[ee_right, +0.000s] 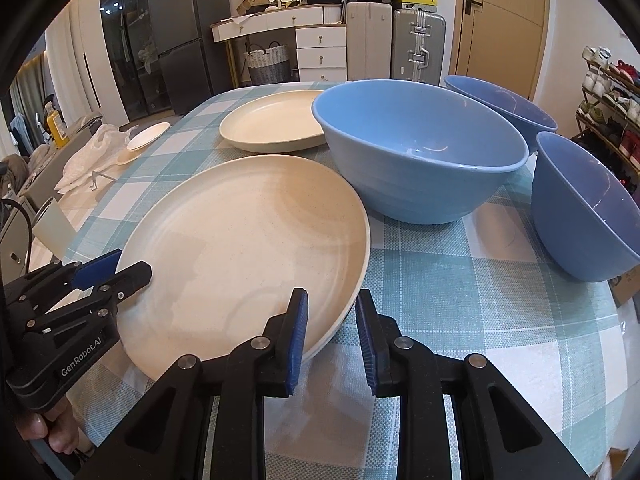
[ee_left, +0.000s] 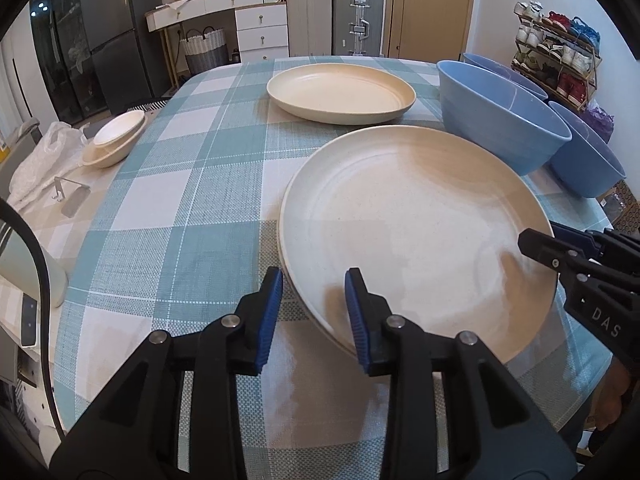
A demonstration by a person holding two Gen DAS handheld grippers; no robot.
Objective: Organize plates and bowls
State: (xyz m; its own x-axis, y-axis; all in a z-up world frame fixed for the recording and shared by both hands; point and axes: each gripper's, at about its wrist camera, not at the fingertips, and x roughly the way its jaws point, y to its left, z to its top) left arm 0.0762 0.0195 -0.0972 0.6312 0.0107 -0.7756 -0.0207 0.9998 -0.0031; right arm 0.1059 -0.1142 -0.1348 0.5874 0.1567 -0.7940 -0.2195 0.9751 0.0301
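Cream near plate [ee_left: 416,232] lies on the table [ee_left: 172,216], its rim between your open left hand-held gripper [ee_left: 314,312] jaws; close squarely before lifting. Right view: right hand-held gripper [ee_right: 332,336] likewise open astride the rim. Count: two large plates, far plate [ee_right: 276,120] included, three blue bowls [ee_right: 420,152], two small cream dishes [ee_left: 116,140].

Left wrist camera sits behind the left gripper [ee_left: 314,312], low over the table [ee_left: 172,240], facing forward along the fingers toward the far wall. The near plate [ee_left: 416,232] lies close ahead, right of its tips. Right wrist camera sits behind the right gripper [ee_right: 332,332], same heading, close; the near plate [ee_right: 248,240] lies ahead-left. Both views share this plate, the far plate [ee_left: 340,94] [ee_right: 276,122], and each other's gripper at frame edge.
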